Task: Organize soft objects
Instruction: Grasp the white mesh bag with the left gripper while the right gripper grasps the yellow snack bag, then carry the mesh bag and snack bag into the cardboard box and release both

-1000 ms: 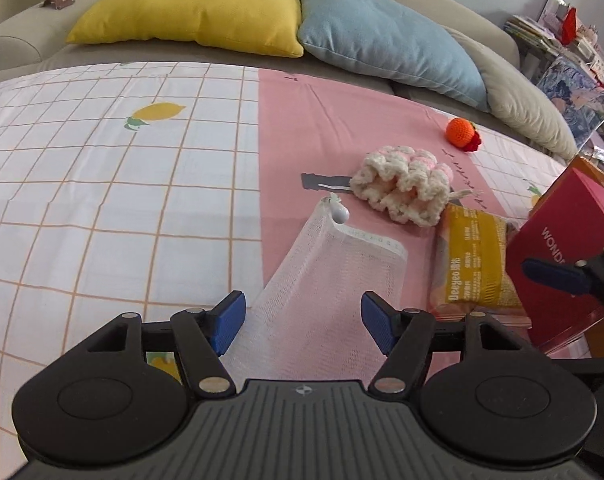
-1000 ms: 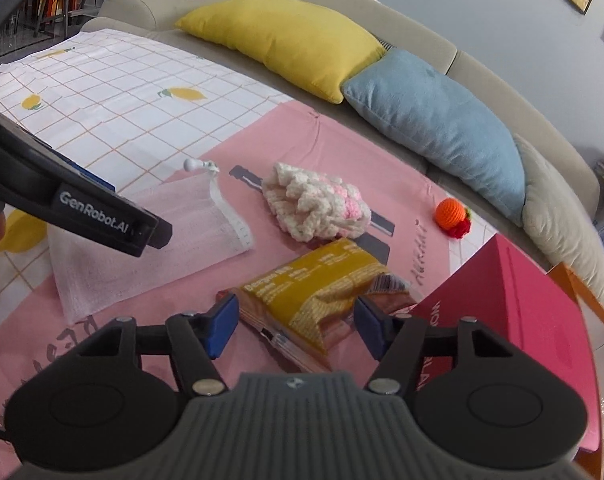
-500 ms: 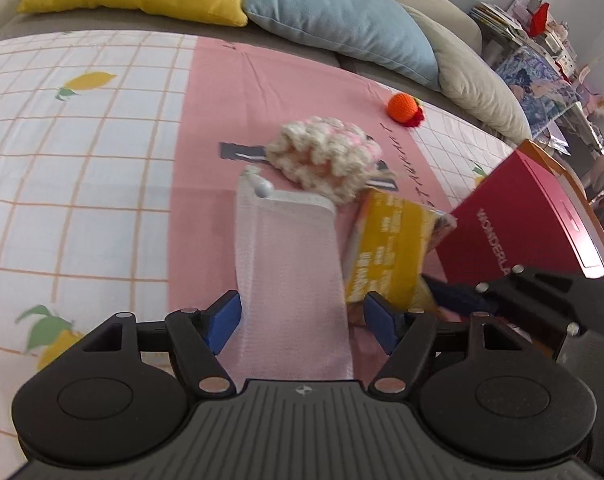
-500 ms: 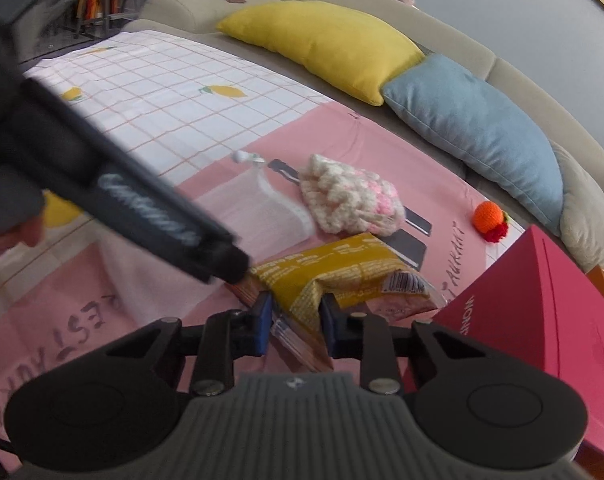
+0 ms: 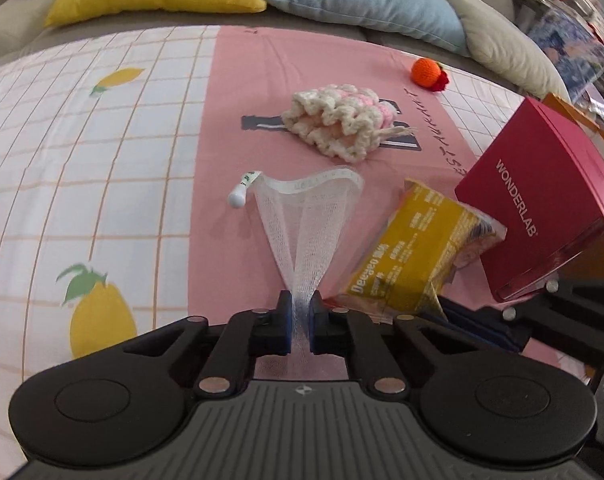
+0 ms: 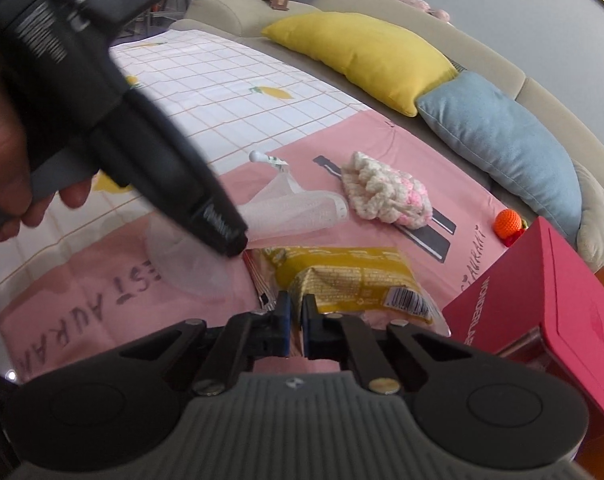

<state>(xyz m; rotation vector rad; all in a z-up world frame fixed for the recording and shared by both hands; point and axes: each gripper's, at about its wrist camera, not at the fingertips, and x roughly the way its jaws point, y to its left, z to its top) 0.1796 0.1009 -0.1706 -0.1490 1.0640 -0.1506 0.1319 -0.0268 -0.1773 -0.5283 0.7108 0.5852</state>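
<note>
My left gripper (image 5: 300, 318) has its jaws closing tight on the near end of the white mesh bag (image 5: 308, 216). The netting bunches between the blue pads and fans out to its open mouth on the pink cloth. My right gripper (image 6: 296, 320) has its jaws closing on the near edge of the yellow snack packet (image 6: 342, 276), which lies just right of the mesh bag (image 6: 298, 212). The same packet (image 5: 410, 256) shows in the left wrist view. Farther back lie a cream-and-pink crochet pouch (image 5: 338, 124) and an orange knitted ball (image 5: 426, 72).
A red box (image 5: 542, 200) marked WONDERLAB leans at the right, close to the packet. Yellow (image 6: 362, 56) and blue (image 6: 502, 140) cushions line the sofa back. A person's hand (image 6: 6, 168) holds the left gripper's black body across the right wrist view.
Both grippers went from wide open to shut. The left closed on the mesh bag and gathered it into a fan. The right closed on the yellow packet's edge, and both views moved nearer.
</note>
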